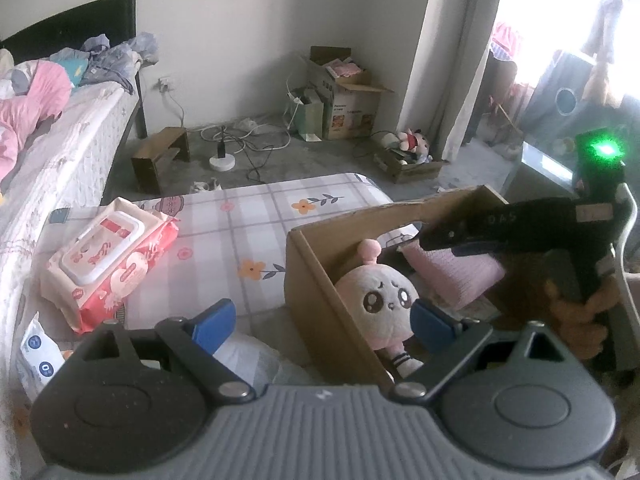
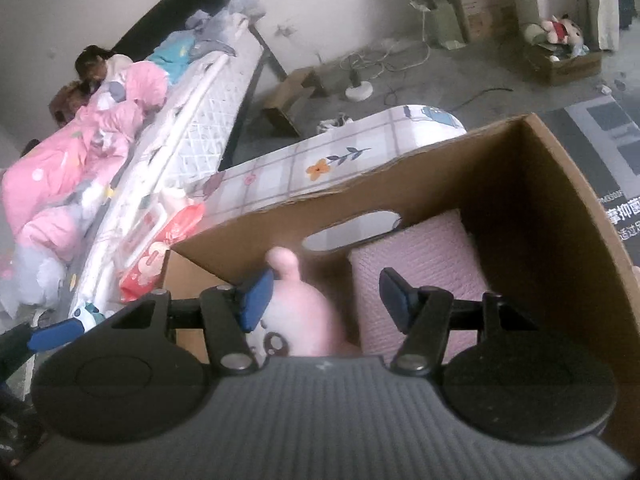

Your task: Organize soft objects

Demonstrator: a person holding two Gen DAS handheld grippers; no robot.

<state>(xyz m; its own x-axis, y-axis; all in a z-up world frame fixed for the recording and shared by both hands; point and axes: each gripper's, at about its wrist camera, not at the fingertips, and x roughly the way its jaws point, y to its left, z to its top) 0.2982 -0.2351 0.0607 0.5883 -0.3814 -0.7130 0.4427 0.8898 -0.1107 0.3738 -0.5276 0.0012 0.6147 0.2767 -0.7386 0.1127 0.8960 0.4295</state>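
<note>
While both tools stand wide and empty, the pink plush doll [image 1: 386, 304] sits right of centre inside the cardboard box [image 1: 316, 280] beside a pink cloth [image 1: 456, 276]; light and squashy, it looks best pinched at its round head.

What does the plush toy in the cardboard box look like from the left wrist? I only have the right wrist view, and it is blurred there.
Observer: The pink plush toy has a round face with big dark eyes and striped socks.
Operator: Is the left gripper holding anything?
Observer: No. The left gripper is open with empty pads, one on each side of the cardboard box wall.
Operator: Where is the right gripper from there?
Observer: The right gripper hangs above the pink cushion inside the box.
</note>
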